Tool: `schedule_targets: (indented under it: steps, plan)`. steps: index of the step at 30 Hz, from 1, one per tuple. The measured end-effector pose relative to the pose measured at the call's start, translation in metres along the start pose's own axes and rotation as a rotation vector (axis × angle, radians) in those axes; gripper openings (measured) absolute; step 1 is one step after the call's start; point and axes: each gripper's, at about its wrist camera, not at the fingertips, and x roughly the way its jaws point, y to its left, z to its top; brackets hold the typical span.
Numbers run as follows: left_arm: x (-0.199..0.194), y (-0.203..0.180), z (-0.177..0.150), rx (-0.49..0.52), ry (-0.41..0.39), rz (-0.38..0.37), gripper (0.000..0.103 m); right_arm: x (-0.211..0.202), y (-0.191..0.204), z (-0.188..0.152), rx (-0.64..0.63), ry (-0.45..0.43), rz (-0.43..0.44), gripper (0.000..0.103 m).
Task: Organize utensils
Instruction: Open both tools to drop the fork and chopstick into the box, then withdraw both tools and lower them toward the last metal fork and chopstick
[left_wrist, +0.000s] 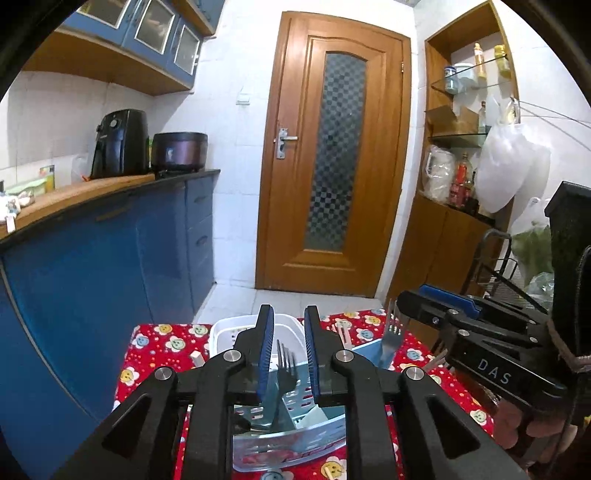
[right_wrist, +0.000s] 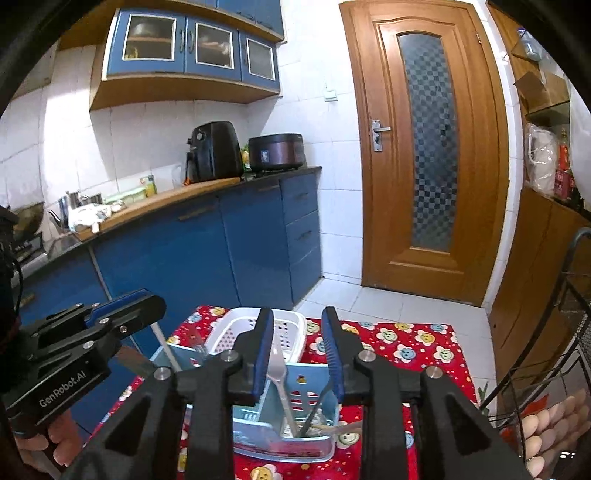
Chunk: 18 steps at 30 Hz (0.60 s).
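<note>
A light blue divided utensil caddy (right_wrist: 295, 417) stands on the red flowered cloth, with a white slotted basket (right_wrist: 288, 325) behind it. My left gripper (left_wrist: 290, 354) hangs open above the caddy, over a metal fork (left_wrist: 286, 365) standing in a compartment. My right gripper (right_wrist: 297, 354) is open above the caddy, a white plastic fork (right_wrist: 279, 373) standing between its fingers without touching them. The right gripper also shows in the left wrist view (left_wrist: 417, 306), next to another metal fork (left_wrist: 393, 332). A white chopstick-like handle (right_wrist: 166, 347) leans in the caddy's left side.
The small table's red cloth (right_wrist: 406, 343) ends near the tiled floor. Blue kitchen cabinets (right_wrist: 221, 251) run along the left with an air fryer (right_wrist: 214, 151) and cooker on the counter. A wooden door (right_wrist: 424, 147) is ahead. A black wire rack (right_wrist: 554, 332) stands at right.
</note>
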Motion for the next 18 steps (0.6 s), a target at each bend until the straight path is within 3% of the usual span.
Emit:
schedule_targets:
  steps: [18]
  plan:
    - [-0.064,-0.005,-0.009,-0.003,-0.001,-0.028,0.017,-0.064,0.010,-0.010,0.085,-0.038,0.130,0.032]
